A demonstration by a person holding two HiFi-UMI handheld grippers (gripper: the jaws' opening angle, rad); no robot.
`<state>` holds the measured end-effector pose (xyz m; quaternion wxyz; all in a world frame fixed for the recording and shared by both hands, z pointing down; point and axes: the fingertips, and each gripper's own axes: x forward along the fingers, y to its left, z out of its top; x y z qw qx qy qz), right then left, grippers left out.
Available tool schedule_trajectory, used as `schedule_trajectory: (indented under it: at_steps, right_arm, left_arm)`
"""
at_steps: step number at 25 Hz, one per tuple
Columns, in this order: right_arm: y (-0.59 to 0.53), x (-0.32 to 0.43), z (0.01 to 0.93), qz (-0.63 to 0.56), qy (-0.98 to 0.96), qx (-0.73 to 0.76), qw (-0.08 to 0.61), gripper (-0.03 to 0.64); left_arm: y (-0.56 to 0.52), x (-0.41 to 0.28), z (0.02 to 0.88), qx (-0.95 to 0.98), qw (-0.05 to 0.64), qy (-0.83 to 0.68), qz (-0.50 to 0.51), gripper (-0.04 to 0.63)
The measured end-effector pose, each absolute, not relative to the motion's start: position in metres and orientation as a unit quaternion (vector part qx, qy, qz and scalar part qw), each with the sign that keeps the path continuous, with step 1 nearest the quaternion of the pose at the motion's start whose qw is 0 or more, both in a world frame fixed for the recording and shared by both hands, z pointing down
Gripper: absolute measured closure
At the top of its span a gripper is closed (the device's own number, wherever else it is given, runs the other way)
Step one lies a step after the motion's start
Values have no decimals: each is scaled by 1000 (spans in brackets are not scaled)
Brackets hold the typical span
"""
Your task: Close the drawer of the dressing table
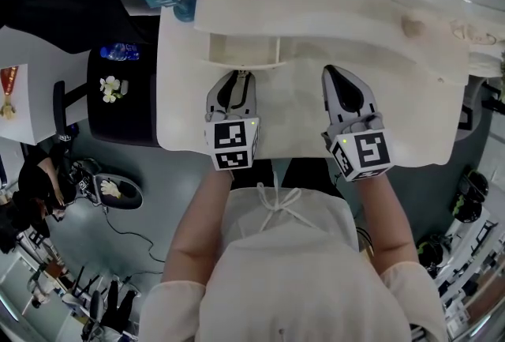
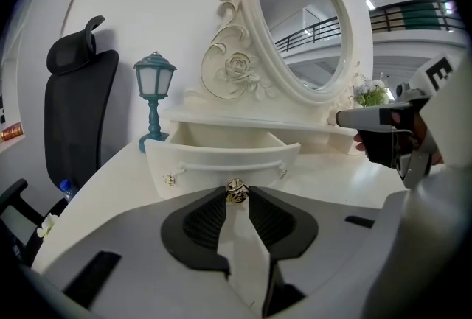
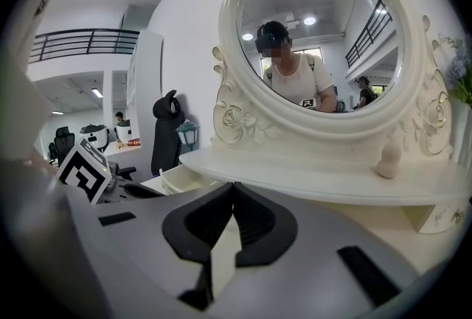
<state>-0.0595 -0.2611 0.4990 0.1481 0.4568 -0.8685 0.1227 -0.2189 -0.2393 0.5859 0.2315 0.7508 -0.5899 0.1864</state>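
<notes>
The cream dressing table [image 1: 410,119] has a small drawer [image 2: 221,160] standing pulled out under its shelf; the head view shows that drawer [image 1: 243,50] open at the back left. My left gripper [image 2: 237,194] is at the drawer front, its tips pinched on the gold knob [image 2: 237,190] in the middle. From above, the left gripper [image 1: 239,77] points straight at the drawer. My right gripper [image 3: 233,188] is shut with nothing in it; it hovers over the tabletop to the right of the drawer [image 1: 331,73].
A big oval mirror [image 2: 302,30] in a carved frame rises behind the shelf. A teal lantern lamp [image 2: 153,100] stands at the table's left end, a black office chair [image 2: 74,111] beyond it. A black side table [image 1: 118,107] with a bottle and flowers stands left.
</notes>
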Motion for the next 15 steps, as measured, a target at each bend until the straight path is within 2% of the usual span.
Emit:
schedule_trajectory:
  at_steps: [15]
  right_arm:
    - [-270, -66, 497, 123, -873, 451, 141, 609]
  left_arm:
    - [-258, -220, 586, 764, 210, -575, 205, 489]
